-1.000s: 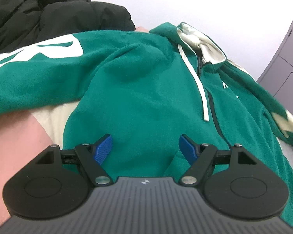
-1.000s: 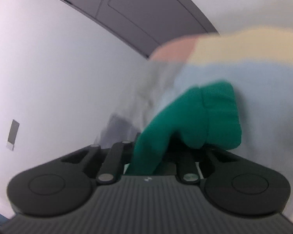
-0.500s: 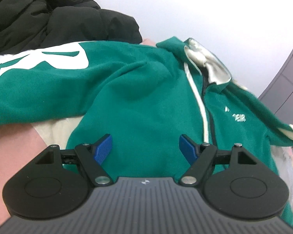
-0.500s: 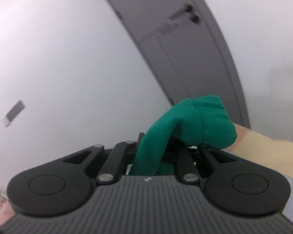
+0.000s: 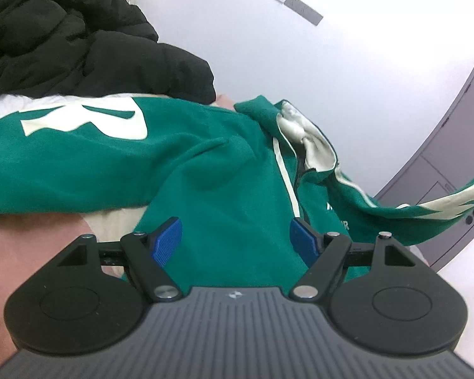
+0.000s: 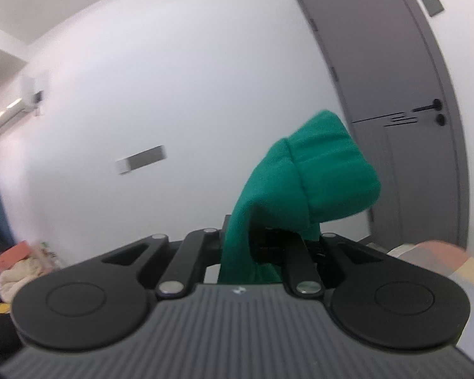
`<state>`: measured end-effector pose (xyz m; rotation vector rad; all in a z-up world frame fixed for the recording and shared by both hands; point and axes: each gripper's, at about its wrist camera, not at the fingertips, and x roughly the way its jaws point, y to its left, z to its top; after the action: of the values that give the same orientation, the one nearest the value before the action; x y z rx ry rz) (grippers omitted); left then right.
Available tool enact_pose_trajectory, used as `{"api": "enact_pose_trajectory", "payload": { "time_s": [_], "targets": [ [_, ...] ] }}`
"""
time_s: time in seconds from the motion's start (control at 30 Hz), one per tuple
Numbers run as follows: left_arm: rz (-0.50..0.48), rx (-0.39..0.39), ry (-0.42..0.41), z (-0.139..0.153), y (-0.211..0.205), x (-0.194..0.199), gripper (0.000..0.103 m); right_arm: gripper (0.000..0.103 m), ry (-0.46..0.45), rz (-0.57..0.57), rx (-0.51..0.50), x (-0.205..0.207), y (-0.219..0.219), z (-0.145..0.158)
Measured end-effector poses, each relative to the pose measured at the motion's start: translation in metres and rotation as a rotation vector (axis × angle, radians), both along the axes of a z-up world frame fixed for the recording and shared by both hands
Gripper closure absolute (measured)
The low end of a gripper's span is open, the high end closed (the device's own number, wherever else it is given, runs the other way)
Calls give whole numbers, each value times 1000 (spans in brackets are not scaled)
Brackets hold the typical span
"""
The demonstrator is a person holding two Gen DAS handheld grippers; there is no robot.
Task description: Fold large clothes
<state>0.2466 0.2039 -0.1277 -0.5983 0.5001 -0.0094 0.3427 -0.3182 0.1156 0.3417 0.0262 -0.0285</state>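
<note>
Right wrist view: right tongs [image 6: 268,246] level, clamped on green sleeve cuff [image 6: 316,170]; left tongs [image 5: 235,240] apart.

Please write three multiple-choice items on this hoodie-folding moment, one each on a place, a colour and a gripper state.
1. Where does the black jacket lie?
A. Behind the green hoodie, by the wall
B. Between the left gripper's fingers
C. Hanging on the grey door

2. What colour is the hoodie's drawstring?
A. Black
B. Cream
C. Blue

3. How does the right gripper stand?
A. Open and empty
B. Open over the jacket
C. Shut on a green cuff

Answers: 1 A, the jacket is heaped beyond the hoodie; 2 B, the cord runs pale down the chest; 3 C, the fabric is pinched between closed jaws, while the left gripper stands open.
</note>
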Motion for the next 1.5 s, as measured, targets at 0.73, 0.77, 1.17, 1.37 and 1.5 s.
{"api": "enact_pose_trajectory", "payload": {
  "time_s": [0.73,0.77,1.17,1.37,1.5],
  "targets": [
    [94,-203,-49,-3,68,-15,24,84,320,181,83,-72,200,-218],
    [97,-210,-49,-3,70,-15,24,84,345,192,81,-71,207,-221],
    [-5,-206,-51,-2,53,-14,23,24,577,475,86,-74,199,-231],
    [-41,-171,-15,-6,36,-9,23,24,585,537,40,-82,152,-209],
    [-39,-158,26,-13,28,-2,23,24,542,394,62,-47,103,-202]
  ]
}}
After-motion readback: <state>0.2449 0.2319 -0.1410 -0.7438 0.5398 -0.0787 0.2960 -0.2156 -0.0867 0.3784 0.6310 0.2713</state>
